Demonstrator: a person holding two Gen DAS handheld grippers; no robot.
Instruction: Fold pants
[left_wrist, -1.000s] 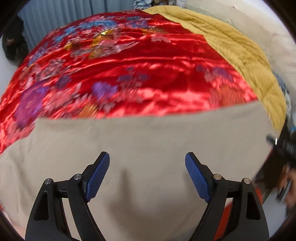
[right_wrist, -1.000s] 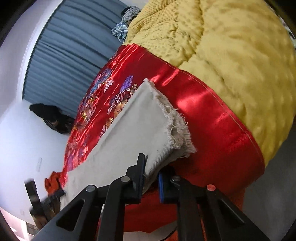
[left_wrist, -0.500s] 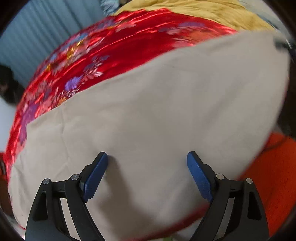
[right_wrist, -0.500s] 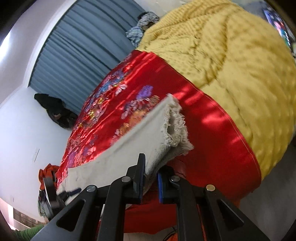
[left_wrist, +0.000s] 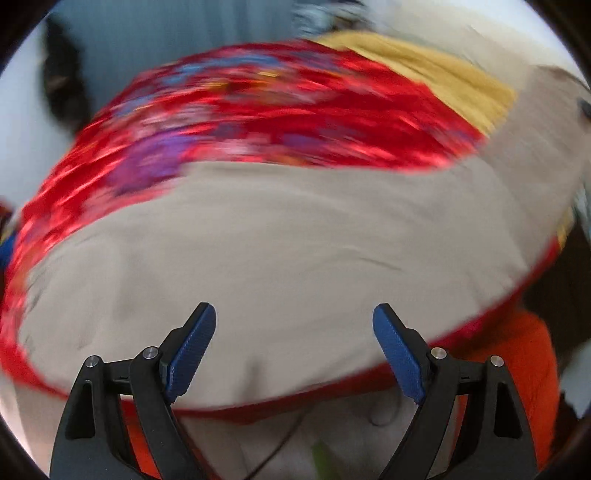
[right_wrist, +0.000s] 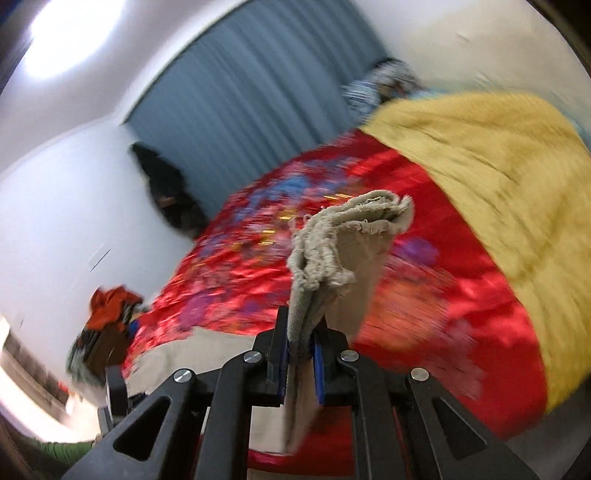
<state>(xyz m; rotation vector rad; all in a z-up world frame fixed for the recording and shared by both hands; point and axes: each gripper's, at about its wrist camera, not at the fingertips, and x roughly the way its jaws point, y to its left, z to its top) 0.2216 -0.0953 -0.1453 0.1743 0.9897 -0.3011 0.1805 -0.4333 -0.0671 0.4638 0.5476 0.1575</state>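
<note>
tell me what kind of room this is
Most likely a bedroom. A bed carries a red floral satin cover and a yellow blanket, blue curtains hang along the far wall, and beige pants lie spread on the bed for folding.

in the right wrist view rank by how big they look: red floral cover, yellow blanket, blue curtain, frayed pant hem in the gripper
1. red floral cover
2. yellow blanket and blue curtain: too close to rank
3. frayed pant hem, smallest, though nearness to the right gripper enlarges it

Blue curtain (right_wrist: 258, 110) behind bed with red quilt (right_wrist: 424, 302).
</note>
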